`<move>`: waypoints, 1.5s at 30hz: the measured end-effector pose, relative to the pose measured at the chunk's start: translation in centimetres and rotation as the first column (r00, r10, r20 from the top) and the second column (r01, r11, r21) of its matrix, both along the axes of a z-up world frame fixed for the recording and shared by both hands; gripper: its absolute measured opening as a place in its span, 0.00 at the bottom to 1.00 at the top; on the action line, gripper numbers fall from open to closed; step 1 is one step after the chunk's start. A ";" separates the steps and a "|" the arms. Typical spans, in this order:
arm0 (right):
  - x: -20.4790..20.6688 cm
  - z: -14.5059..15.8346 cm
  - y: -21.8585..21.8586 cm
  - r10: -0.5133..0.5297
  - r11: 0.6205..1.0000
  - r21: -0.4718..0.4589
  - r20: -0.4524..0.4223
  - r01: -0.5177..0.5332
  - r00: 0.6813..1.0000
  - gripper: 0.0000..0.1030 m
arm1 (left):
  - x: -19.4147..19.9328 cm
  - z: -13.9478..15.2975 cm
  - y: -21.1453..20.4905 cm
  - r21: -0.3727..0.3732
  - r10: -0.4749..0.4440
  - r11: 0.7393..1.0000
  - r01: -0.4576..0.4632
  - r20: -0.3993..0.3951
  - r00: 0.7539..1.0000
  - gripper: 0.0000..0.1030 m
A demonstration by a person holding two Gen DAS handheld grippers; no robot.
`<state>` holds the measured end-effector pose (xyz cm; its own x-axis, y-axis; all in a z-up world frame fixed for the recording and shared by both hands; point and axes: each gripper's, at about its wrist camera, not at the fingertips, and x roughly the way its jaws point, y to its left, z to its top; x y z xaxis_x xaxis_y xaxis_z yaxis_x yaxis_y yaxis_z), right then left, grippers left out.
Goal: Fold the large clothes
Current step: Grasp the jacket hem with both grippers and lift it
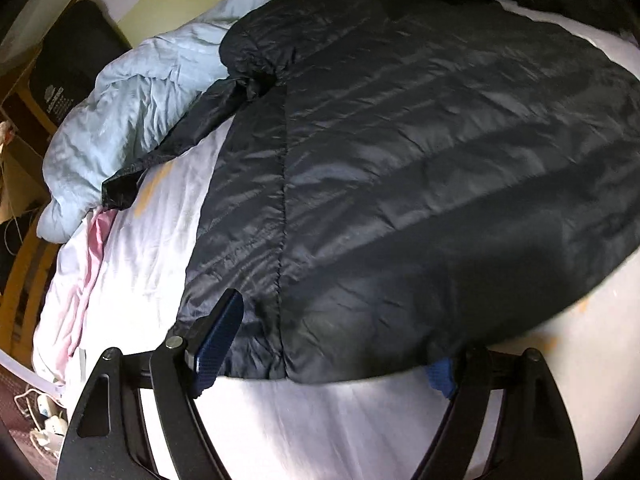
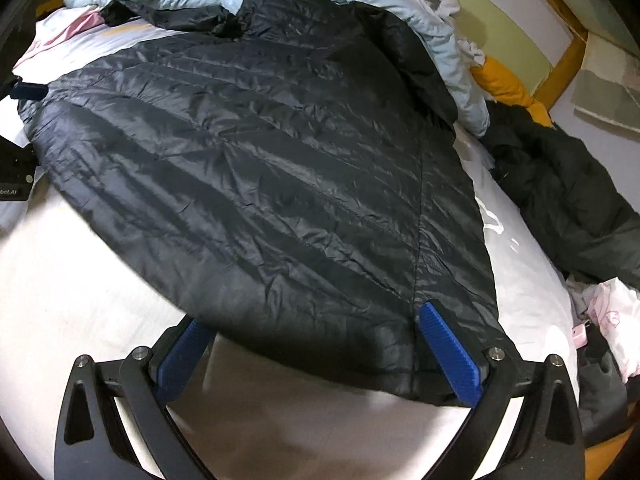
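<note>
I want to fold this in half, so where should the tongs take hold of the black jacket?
Grip the black jacket at its near hem, one corner per tongs, coming in low from the near bed edge. The hem lies flat and free on the white sheet, its sleeves far off.

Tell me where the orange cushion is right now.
In the right wrist view, the orange cushion sits at the upper right by the headboard, between the crumpled light blue duvet and a dark heaped garment.

A dark quilted jacket (image 2: 256, 168) lies spread on the white bed (image 2: 88, 288). The right gripper (image 2: 312, 340) has its jaws wide apart at the jacket's near hem, one blue pad on top, one beneath.
</note>
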<state>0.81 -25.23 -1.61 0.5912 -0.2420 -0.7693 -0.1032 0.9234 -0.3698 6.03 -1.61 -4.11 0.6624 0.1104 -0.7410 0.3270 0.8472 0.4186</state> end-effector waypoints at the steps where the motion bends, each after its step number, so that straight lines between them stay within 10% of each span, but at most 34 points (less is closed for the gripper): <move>1: 0.2 0.0 -0.2 -0.005 1.000 0.006 -0.001 0.005 1.000 0.99 | 0.3 0.0 0.2 0.001 -0.001 1.000 0.001 0.007 1.000 0.79; 10: 3.0 -0.5 -1.8 -0.066 0.997 0.031 0.002 0.066 0.998 0.98 | 3.6 -0.9 2.3 0.076 0.042 0.996 -0.056 0.169 0.985 0.70; 14: 3.8 -0.4 -3.9 -0.134 0.991 -0.008 0.031 0.134 0.990 0.81 | 5.3 -0.6 5.0 0.062 0.144 0.986 -0.156 0.164 0.976 0.08; 15: 4.0 -0.3 -4.9 -0.163 0.987 -0.001 0.032 0.163 0.986 0.72 | 5.5 -0.6 5.8 0.033 0.159 0.986 -0.165 0.127 0.979 0.05; 18: 3.9 0.1 -6.6 -0.189 0.982 0.023 0.020 0.189 0.982 0.38 | 4.0 0.9 6.9 -0.106 0.182 0.979 -0.173 0.077 0.980 0.03; 21: 2.6 1.1 -7.5 -0.199 0.980 0.025 0.029 0.198 0.980 0.14 | 0.4 3.3 5.3 -0.088 0.126 0.990 -0.114 0.143 0.982 0.02; 35: -9.6 4.7 -7.9 0.000 0.993 0.116 -0.017 0.002 1.000 0.12 | -15.1 3.8 5.4 -0.220 0.138 0.967 -0.132 0.013 0.990 0.03; 45: -7.3 9.7 -12.0 0.009 0.944 0.327 0.091 -0.038 0.996 0.13 | -6.4 8.8 8.0 -0.380 0.175 0.912 -0.151 0.028 0.984 0.03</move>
<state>-6.49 -37.21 8.05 0.6621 0.0298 -0.7488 -0.1074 0.9927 -0.0555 -0.34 6.41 4.65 0.7032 -0.0578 -0.7086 0.1553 0.9851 0.0737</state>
